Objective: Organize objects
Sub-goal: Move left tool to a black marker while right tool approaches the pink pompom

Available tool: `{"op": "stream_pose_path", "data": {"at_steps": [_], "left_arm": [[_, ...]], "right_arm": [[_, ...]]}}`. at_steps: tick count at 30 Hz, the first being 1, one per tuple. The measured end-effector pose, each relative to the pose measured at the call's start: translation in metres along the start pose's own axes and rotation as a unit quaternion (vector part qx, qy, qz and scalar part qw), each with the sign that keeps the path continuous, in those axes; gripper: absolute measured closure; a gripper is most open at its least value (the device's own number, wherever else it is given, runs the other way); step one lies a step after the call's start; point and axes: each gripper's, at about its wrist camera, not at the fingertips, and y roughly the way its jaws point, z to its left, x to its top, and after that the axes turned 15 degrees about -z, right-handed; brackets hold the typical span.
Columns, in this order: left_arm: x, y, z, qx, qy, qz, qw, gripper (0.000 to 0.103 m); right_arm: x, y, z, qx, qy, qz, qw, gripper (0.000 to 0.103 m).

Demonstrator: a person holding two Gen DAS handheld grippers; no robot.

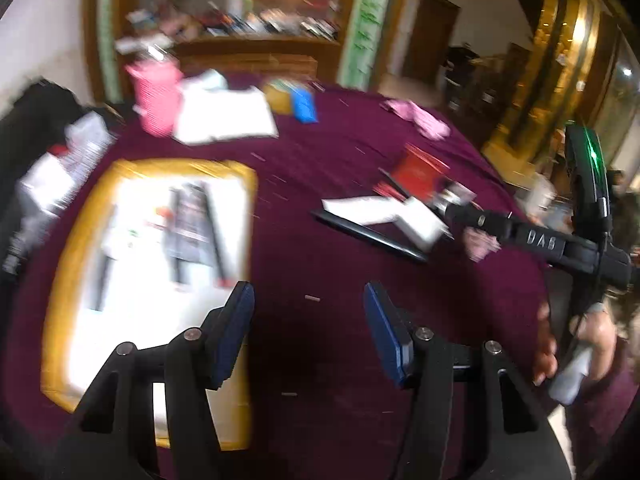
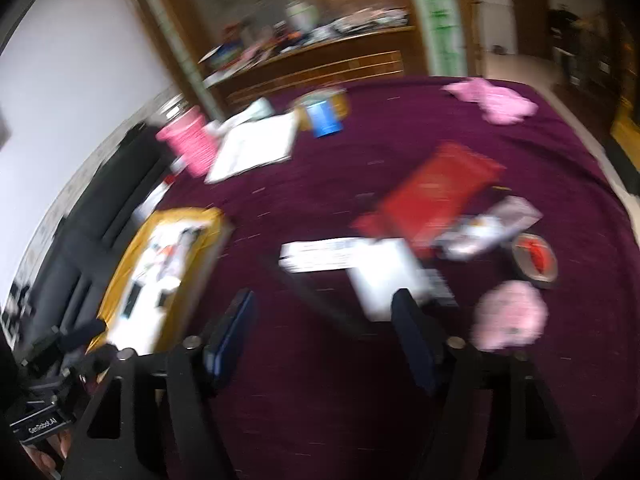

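showing round tin (image 2: 535,260) only right wrist, left wrist misses it

A deep purple cloth (image 2: 360,184) covered the tabletop; at ten o'clock sat a ribbed pink cup (image 2: 190,146), at two o'clock a red booklet (image 2: 436,188), and a yellow-rimmed white tray (image 1: 240,208).

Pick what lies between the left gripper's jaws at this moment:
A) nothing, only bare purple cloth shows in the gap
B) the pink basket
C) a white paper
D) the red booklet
A: in the left wrist view the left gripper has its jaws apart over the purple cloth, with the red booklet and pink basket lying far off.
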Motion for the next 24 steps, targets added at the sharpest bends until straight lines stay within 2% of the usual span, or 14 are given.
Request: {"op": "stream_pose_path", "data": {"at_steps": [3, 5, 7, 13, 18, 24], "left_arm": [[-0.004, 0.033, -0.019, -0.032, -0.006, 0.029, 0.999, 0.047], [-0.005, 0.053, -0.032, -0.026, 0.013, 0.04, 0.9988, 0.047], [-0.005, 0.071, -0.039, -0.014, 0.009, 0.056, 0.9983, 0.047], [-0.006, 0.113, -0.032, 0.018, -0.104, 0.094, 0.99, 0.047], [-0.007, 0.141, -0.042, 0.075, -0.099, 0.089, 0.9882, 0.047], [-0.004, 0.152, -0.051, 0.074, -0.117, 0.074, 0.9876, 0.047]], "right_arm": [[0.002, -0.005, -0.046, -0.026, 0.036, -0.014, 0.999, 0.036], [0.002, -0.003, -0.068, -0.031, 0.063, -0.02, 0.997, 0.036], [0.001, 0.002, -0.082, -0.028, 0.082, -0.024, 0.996, 0.036], [0.001, 0.019, -0.095, -0.017, 0.086, -0.052, 0.995, 0.036], [-0.005, 0.018, -0.104, -0.009, 0.088, -0.081, 0.993, 0.036], [-0.007, 0.018, -0.11, -0.007, 0.105, -0.079, 0.991, 0.033]]}}
